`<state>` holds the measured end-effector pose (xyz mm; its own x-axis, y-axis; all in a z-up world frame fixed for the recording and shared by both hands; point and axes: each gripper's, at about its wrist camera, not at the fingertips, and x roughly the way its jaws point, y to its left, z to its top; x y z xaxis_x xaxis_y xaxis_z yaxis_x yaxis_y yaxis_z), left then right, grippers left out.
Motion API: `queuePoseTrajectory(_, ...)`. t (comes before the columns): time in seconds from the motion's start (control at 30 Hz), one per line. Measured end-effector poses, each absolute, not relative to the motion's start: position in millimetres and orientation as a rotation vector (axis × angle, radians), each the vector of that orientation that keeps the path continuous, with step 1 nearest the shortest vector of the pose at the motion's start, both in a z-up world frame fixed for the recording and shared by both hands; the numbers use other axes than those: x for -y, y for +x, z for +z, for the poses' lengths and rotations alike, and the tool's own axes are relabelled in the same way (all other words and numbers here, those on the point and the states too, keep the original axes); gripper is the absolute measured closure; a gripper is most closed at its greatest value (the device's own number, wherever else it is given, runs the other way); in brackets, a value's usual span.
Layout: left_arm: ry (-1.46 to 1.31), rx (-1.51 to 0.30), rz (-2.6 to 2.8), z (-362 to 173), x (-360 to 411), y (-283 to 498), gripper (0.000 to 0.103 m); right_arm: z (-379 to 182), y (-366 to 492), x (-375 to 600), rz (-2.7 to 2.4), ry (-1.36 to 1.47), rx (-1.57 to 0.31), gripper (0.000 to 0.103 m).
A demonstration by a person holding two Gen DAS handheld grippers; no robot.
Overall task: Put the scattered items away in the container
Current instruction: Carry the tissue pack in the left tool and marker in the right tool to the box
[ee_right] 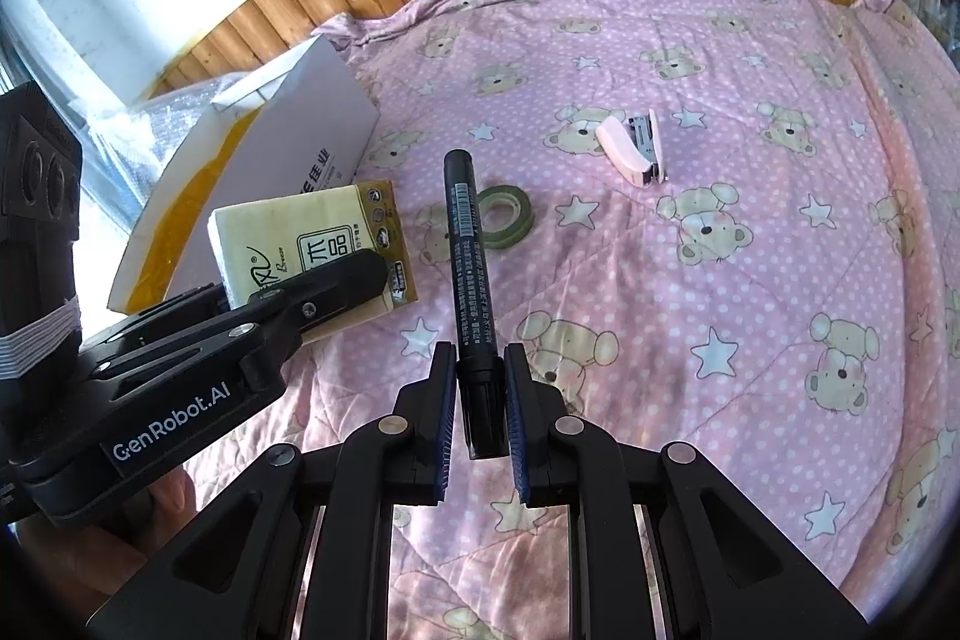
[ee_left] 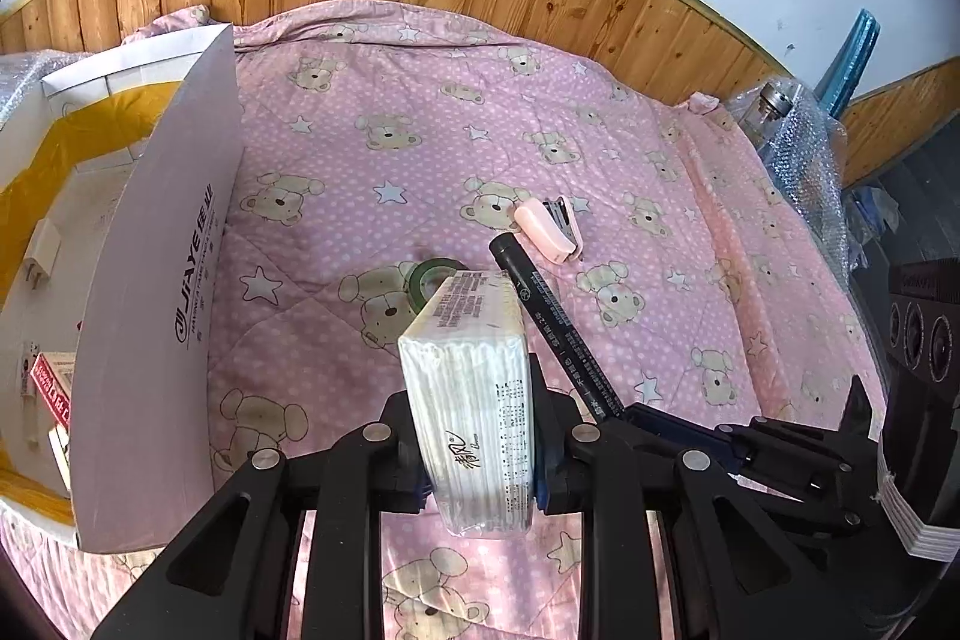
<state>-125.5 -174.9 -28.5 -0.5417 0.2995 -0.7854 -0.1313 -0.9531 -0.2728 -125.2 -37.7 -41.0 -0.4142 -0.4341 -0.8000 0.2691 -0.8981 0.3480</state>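
Tissue pack is pinched by left hand-held gripper, marker by right hand-held gripper; box lies left, w/ left nearer.

Tape roll half behind tissue pack

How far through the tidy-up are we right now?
Roughly midway. The box already holds some items. In hand: the left gripper clamps the tissue pack, and the right gripper clamps the black marker. Left on the quilt: the green tape roll and the pink stapler.
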Motion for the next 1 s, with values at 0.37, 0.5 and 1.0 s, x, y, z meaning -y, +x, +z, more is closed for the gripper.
queuePoseTrajectory(0.37, -1.301, 0.261, 2.578, -12, 185, -91, 0.078, -23, -93, 51, -2.314, 1.344, 0.212, 0.086)
queuePoseTrajectory(0.5, -1.282, 0.283, 2.596, -5, 195, -80, 0.078, -16, -84, 63, -2.300, 1.318, 0.203, 0.086)
queuePoseTrajectory(1.0, -1.201, 0.395, 2.671, 22, 250, -48, 0.078, 9, -65, 114, -2.242, 1.255, 0.143, 0.086)
